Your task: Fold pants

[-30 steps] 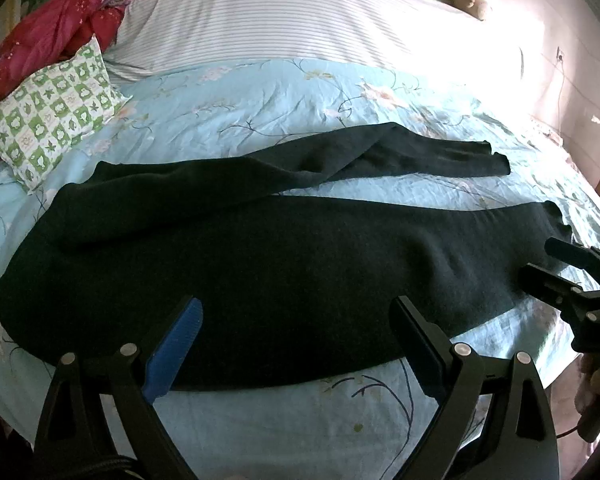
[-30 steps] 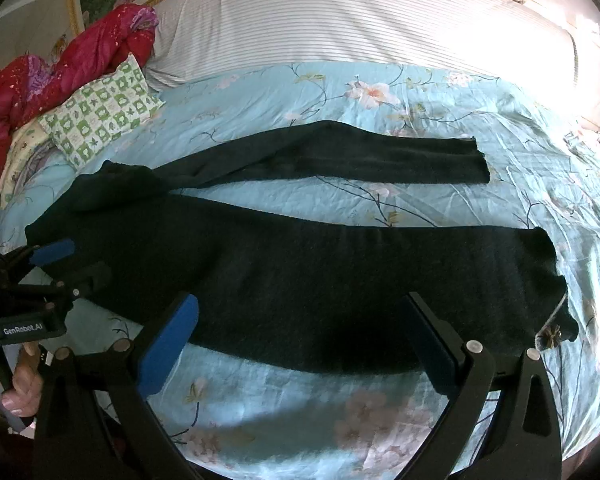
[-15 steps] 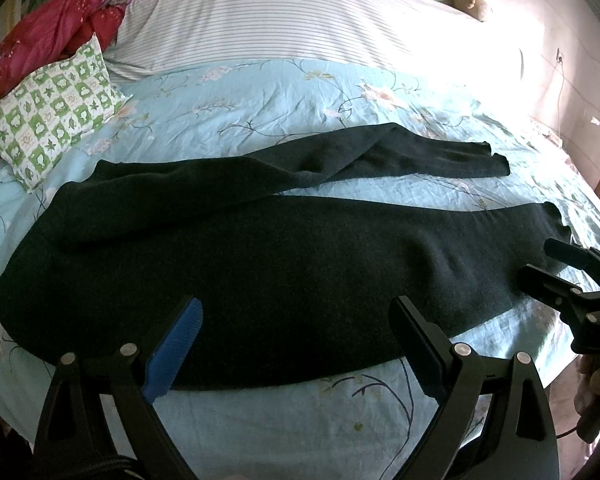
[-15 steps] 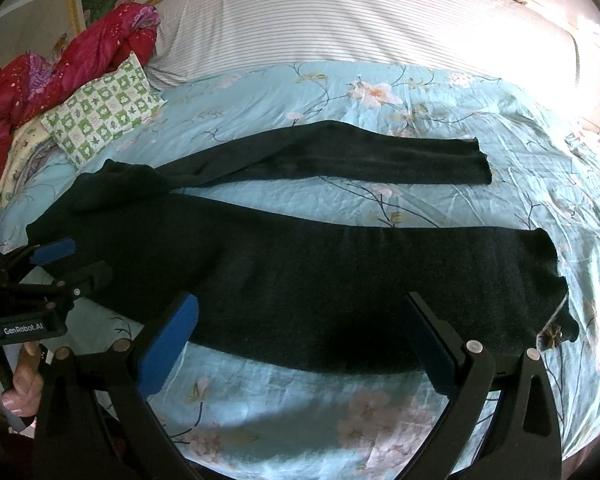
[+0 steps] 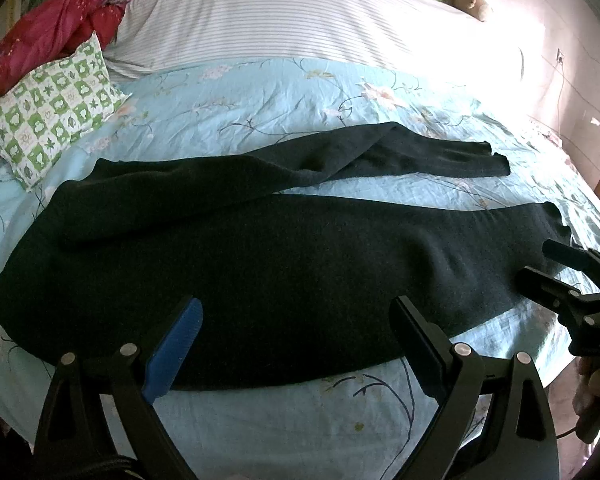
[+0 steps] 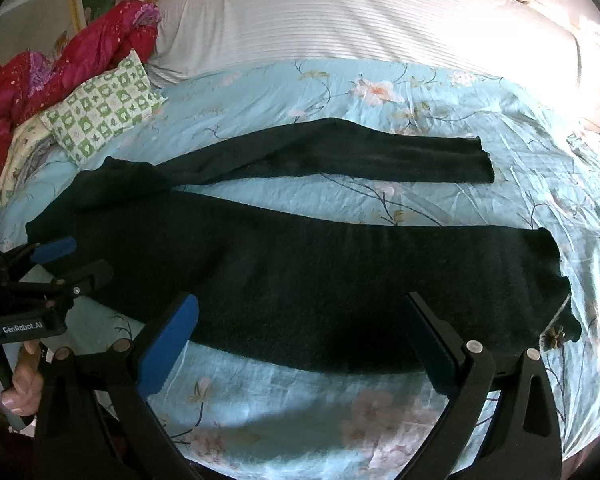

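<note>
Dark green-black pants (image 5: pixel 284 264) lie flat across the light blue floral sheet, waist at the left, both legs running right; the far leg (image 5: pixel 420 158) splays away from the near one. They also show in the right wrist view (image 6: pixel 320 276). My left gripper (image 5: pixel 296 340) is open and empty, over the near edge of the pants near the waist. My right gripper (image 6: pixel 300 336) is open and empty, over the near leg. Each gripper shows in the other's view: the right one (image 5: pixel 556 272) by the near cuff, the left one (image 6: pixel 72 260) by the waist.
A green-and-white checked pillow (image 5: pixel 52 108) and a red quilt (image 5: pixel 56 36) sit at the back left. A striped white duvet (image 5: pixel 292 12) covers the head of the bed. The bed's near edge (image 5: pixel 300 440) is just below my grippers. A wall (image 5: pixel 580 80) is at the right.
</note>
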